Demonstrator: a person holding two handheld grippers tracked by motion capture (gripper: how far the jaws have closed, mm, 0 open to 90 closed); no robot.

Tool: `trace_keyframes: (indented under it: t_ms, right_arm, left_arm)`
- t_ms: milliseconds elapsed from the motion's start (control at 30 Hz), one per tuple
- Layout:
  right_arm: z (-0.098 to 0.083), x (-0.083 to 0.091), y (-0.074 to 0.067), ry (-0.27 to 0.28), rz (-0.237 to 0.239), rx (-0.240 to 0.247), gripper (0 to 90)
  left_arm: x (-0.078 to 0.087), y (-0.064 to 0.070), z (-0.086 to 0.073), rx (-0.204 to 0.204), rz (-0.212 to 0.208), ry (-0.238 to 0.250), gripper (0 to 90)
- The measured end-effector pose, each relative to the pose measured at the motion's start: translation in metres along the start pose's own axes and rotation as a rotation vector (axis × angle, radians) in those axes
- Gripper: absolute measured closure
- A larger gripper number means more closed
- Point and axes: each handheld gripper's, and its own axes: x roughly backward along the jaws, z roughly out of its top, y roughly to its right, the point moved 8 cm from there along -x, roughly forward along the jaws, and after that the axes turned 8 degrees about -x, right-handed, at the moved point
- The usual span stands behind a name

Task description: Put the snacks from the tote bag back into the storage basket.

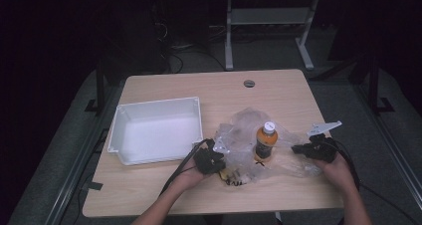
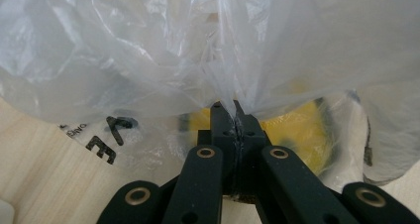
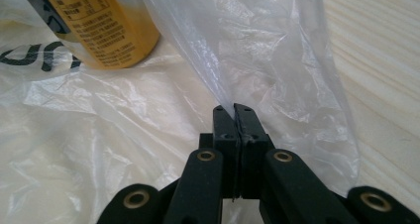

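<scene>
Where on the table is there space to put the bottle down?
Bare wood lies along the far edge behind the white bin, around the round grommet, and along the near edge left of the arms. It is crowded around the plastic bag, where the bottle stands.

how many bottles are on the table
1: an orange bottle stands upright on the clear plastic bag, mid-table, right of the white bin. The crumpled bag may hide others.

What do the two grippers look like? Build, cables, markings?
Both are matte black. The left gripper and right gripper each have two flat jaws on linked bars with brass-coloured pivot rings. A grey three-cornered plate tops the right one, and black cables trail back. Forearms are bare, without sleeves.
</scene>
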Motion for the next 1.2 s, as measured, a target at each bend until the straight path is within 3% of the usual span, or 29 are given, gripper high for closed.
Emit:
trace_keyframes:
  t_ms: [333, 500, 767, 1000, 1200]
  right_arm:
    - [-0.002, -0.001, 0.003, -0.003, -0.007, -0.014, 89.2]
    - [-0.001, -0.001, 0.006, 0.004, -0.023, -0.015, 89.5]
    - [-0.001, -0.001, 0.005, 0.008, -0.018, -0.017, 89.3]
    - [-0.001, 0.002, 0.004, 0.022, -0.004, -0.024, 89.1]
    - [-0.001, -0.001, 0.001, 0.012, 0.0, -0.018, 89.0]
  left_arm:
    - [-0.003, 0.001, -0.003, 0.021, 0.003, 0.008, 89.9]
    - [-0.001, 0.0, -0.005, 0.01, 0.008, 0.007, 89.9]
    - [0.003, -0.002, -0.004, 0.039, 0.004, 0.035, 89.2]
    - [0.024, -0.004, -0.006, 0.081, -0.012, 0.084, 81.7]
    - [0.049, -0.001, -0.008, 0.069, -0.016, 0.12, 75.7]
